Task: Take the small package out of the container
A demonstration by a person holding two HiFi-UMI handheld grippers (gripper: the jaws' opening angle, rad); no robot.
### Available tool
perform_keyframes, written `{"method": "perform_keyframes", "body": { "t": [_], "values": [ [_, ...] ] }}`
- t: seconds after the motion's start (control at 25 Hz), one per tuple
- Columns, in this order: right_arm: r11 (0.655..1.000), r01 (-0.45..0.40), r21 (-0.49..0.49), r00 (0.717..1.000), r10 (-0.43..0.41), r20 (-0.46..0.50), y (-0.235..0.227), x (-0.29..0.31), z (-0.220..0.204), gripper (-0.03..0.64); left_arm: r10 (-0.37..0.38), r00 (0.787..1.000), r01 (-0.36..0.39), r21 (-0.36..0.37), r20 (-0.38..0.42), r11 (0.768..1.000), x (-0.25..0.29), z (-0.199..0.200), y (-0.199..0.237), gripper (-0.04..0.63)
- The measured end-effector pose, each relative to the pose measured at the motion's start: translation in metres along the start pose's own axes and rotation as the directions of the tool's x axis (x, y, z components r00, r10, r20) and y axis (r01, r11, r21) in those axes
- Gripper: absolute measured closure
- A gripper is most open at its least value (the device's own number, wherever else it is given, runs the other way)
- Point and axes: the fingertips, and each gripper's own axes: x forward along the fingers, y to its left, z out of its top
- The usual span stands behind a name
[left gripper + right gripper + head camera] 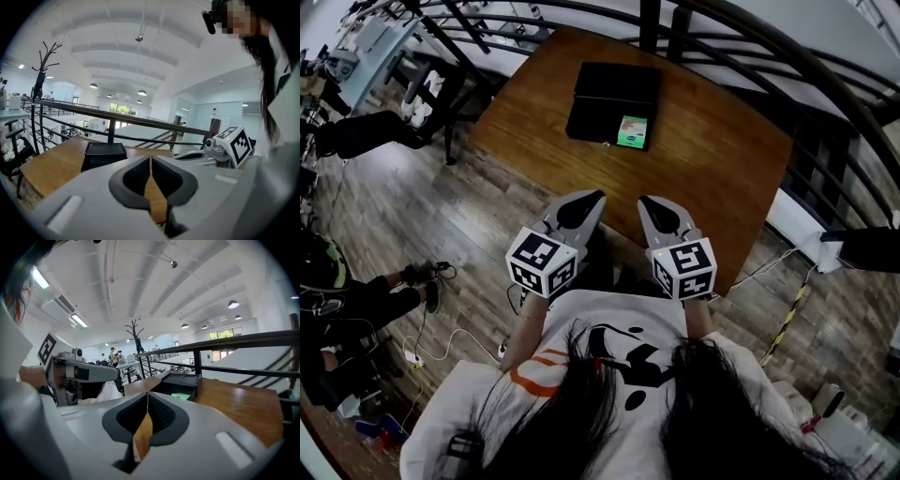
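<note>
At the near edge of the counter, both tools sit side by side, well short of the target. The left hand-held gripper is clenched on nothing: in its own view the pads meet at the tips and only wood shows through the slit below. The right hand-held gripper is the same, clenched and empty.

The black container stands mid-counter, toward the far side. The small package, which has a green face, lies inside it at the near right corner, against the near wall. From the right gripper view only a green sliver shows over the rim.

Step, as I judge it: the reach has not begun and nothing is grasped.

The next move calls for:
- opening the jaws of one tool, probably the right, since the package is on that side
- carrying it forward over the bare wood and dropping in from above the near wall
- closing on the package and lifting straight up until it is clear of the rim

Edges and room:
- The package hugs two walls, so a jaw has to fit between it and the wall or take the free sides. That looks like the tight spot.
- The wood between the tools and the container is open.
- There is free counter to the right of the container for setting the package down.
- The dark railing runs just beyond the far edge, so there is little room for overshoot.
</note>
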Motion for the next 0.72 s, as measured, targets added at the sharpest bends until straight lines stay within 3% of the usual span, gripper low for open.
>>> {"method": "perform_keyframes", "body": {
  "t": [0.36, 0.72],
  "values": [
    [0.996, 0.080, 0.040, 0.997, -0.080, -0.013, -0.009, 0.036, 0.014, 0.581, -0.082, 0.996, 0.082, 0.016, -0.028, 0.996, 0.017, 0.017, 0.043, 0.594],
    [0.982, 0.182, 0.056, 0.983, -0.179, -0.050, -0.023, 0.069, 0.019, 0.572, -0.196, 0.979, 0.198, 0.024, -0.058, 0.980, 0.044, 0.025, 0.075, 0.594]
  ]
}}
